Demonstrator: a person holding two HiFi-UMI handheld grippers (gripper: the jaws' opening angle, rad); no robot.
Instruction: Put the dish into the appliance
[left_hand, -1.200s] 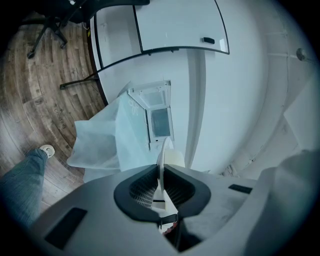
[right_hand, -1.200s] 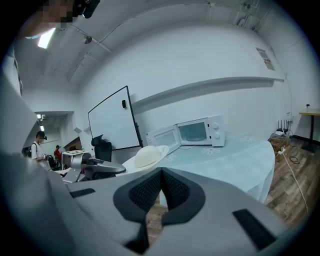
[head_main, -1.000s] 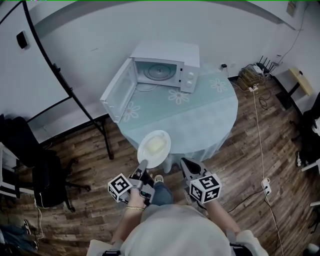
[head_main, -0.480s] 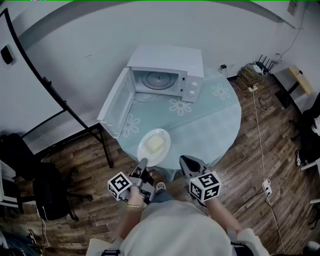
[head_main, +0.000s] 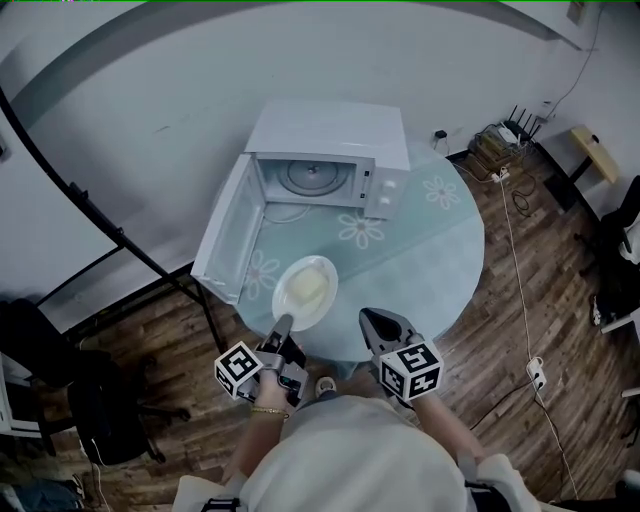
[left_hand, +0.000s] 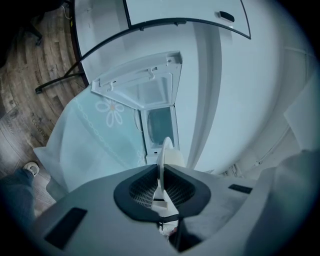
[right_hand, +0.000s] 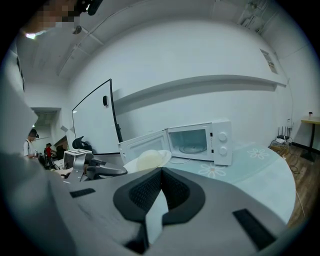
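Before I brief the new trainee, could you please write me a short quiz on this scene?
1. True or false: the microwave door is shut.
2. Which gripper holds the plate? A. the left one B. the right one C. neither
3. What does the microwave stand on?

Key:
1. False. The door hangs wide open.
2. A. The left gripper grips the plate by its rim.
3. The table.
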